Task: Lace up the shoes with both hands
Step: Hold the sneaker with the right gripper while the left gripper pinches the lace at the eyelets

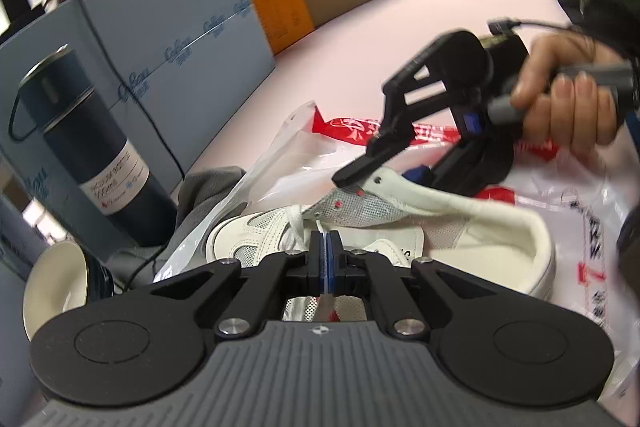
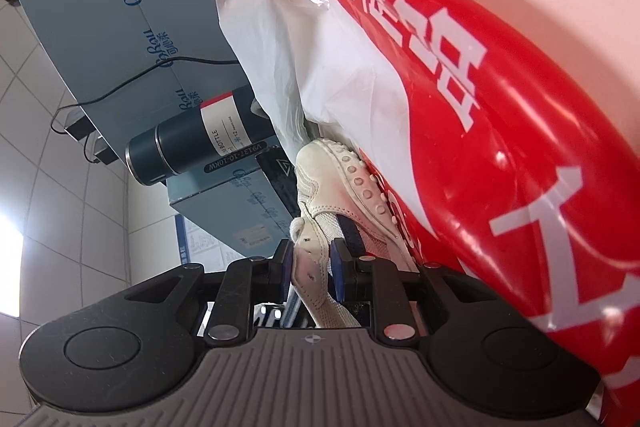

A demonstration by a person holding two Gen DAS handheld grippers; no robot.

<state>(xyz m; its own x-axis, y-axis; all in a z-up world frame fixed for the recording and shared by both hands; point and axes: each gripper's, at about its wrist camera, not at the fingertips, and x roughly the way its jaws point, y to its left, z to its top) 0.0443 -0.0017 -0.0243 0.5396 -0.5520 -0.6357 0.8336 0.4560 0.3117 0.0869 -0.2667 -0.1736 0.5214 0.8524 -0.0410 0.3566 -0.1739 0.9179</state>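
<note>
Between the left gripper's [image 1: 325, 247] pinched-together blue pads: a thin white lace [image 1: 320, 227], running up toward the crossed lacing of the white shoe [image 1: 404, 223]. Across from it, right gripper [image 2: 311, 269] clamped on the shoe's eyelet flap [image 2: 306, 263], pads pressed against both faces; seen from the left wrist view, holding that flap lifted off the tongue. Under the shoe, a red-and-white plastic bag [image 2: 460, 87] spread on the pale pink table [image 1: 440, 11]. Off to the left, a dark blue bottle [image 1: 80, 131] standing by grey-blue boxes [image 1: 172, 39].
</note>
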